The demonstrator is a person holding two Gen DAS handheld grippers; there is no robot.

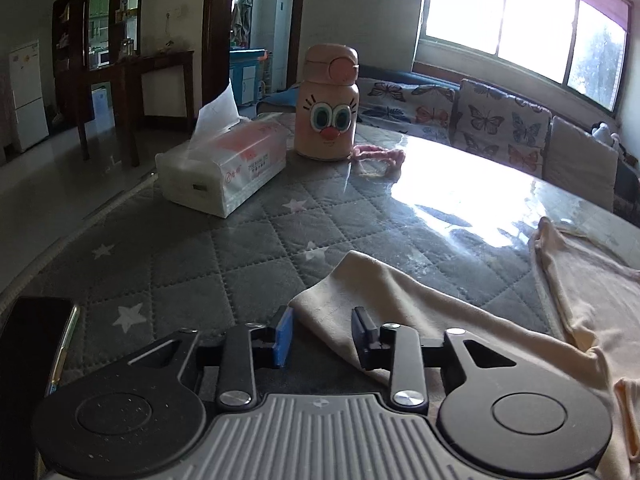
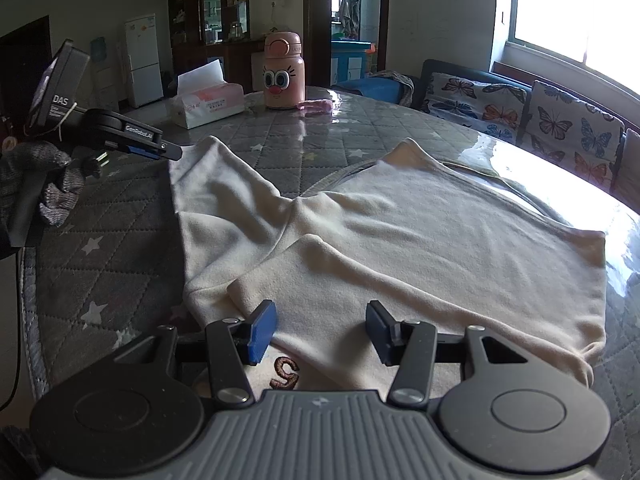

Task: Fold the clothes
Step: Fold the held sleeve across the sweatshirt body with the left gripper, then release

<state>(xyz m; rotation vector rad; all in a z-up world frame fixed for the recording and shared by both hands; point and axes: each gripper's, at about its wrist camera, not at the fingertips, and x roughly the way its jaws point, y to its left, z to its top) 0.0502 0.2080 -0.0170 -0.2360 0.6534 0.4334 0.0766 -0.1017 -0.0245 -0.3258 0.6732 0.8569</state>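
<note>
I hold both grippers, left gripper (image 1: pixel 322 336) and right gripper (image 2: pixel 322 332), spread wide and empty over the cream shirt (image 2: pixel 400 232); pinching only its folded sleeve (image 2: pixel 304 264) risks dragging the fold crooked

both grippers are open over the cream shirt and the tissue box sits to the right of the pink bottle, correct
Not quite. The tissue box sits to the left of the pink bottle, as both wrist views show. The rest holds: the left gripper and right gripper are open over the cream shirt.

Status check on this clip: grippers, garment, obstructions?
Left gripper open at sleeve end. Right gripper open over cream garment, empty. Garment spread flat, one sleeve folded in. Tissue box and pink bottle far side, apart from it.
</note>
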